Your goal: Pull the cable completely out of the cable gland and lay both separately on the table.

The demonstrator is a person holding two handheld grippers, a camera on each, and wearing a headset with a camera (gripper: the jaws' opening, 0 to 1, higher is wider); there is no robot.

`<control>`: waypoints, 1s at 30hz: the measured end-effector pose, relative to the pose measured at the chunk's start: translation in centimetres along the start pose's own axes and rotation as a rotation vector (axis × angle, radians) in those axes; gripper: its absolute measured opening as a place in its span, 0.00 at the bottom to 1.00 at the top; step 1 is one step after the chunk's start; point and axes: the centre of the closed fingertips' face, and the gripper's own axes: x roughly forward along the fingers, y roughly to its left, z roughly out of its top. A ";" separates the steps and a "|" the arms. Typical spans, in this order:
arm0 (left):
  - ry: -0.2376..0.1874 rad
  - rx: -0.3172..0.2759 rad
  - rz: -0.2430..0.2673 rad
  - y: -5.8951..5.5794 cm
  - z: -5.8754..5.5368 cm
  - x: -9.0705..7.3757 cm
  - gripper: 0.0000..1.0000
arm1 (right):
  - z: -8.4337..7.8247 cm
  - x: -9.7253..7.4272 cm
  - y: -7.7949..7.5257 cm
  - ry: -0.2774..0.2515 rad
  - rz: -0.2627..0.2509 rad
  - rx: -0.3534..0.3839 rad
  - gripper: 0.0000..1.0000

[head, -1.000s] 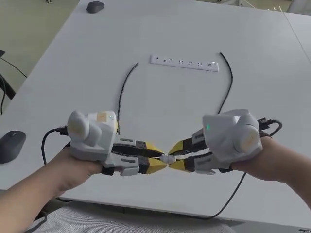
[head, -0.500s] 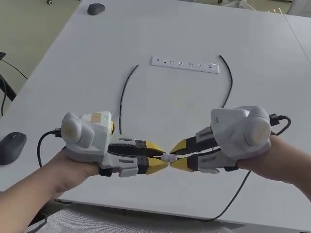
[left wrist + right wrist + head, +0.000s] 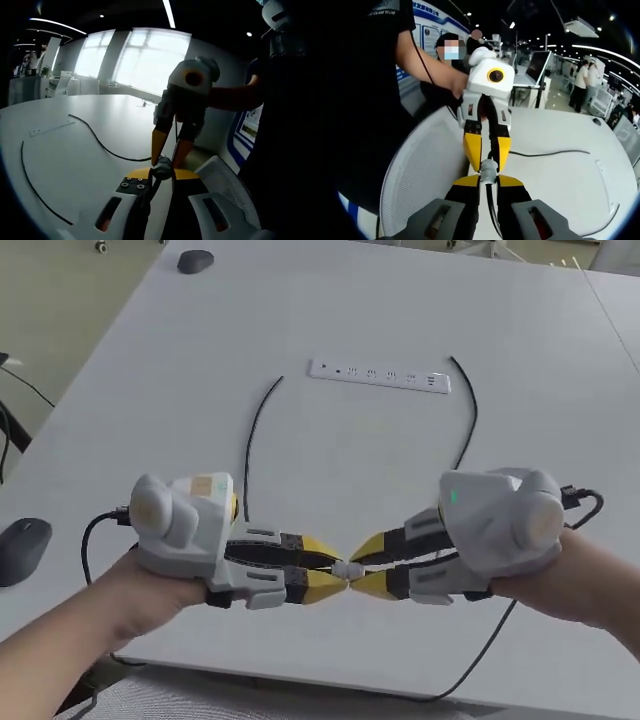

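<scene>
Left tool (image 3: 333, 578) and right tool (image 3: 364, 574), tips tight on cable gland (image 3: 348, 568)

White lettering on the chest of a person's dark shirt (image 3: 370, 75), at the top left of the right gripper view, appears to end in "CEASE TO LIVE"; the start is cut off. Blue-framed posters (image 3: 431, 37) on the wall behind carry print too small to read, as does the blue-edged poster (image 3: 248, 125) in the left gripper view. The pale sticker (image 3: 203, 485) on the left gripper (image 3: 335, 578) and the markings on the power strip (image 3: 378, 375) are illegible.
</scene>
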 end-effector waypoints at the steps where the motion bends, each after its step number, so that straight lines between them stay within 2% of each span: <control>1: 0.003 0.004 -0.004 0.1 0.0 0.0 0.16 | 0.0 0.0 0.0 -0.002 0.000 -0.004 0.06; 10: 0.000 0.006 -0.018 0.3 0.0 0.2 0.16 | -0.1 -0.2 -0.2 -0.018 0.011 -0.003 0.06; 15: 0.000 -0.044 -0.026 0.6 0.0 0.1 0.16 | -0.1 -0.1 -0.4 -0.023 0.011 -0.025 0.06; 18: -0.002 -0.023 -0.021 0.8 0.0 0.1 0.16 | -0.1 -0.1 -0.6 -0.023 0.006 -0.019 0.06; 22: 0.000 -0.041 -0.015 1.1 -0.1 0.2 0.15 | -0.3 -0.1 -0.7 -0.026 0.003 -0.015 0.07; 25: 0.019 -0.052 -0.009 0.9 -0.2 0.4 0.15 | -0.5 0.0 -0.6 -0.018 0.007 0.003 0.07; 28: 0.027 -0.056 -0.010 0.7 -0.2 0.4 0.15 | -0.5 -0.1 -0.5 -0.034 0.011 0.021 0.08; 30: 0.023 -0.028 -0.003 0.7 -0.1 0.4 0.15 | -0.5 -0.1 -0.8 -0.047 0.005 0.066 0.08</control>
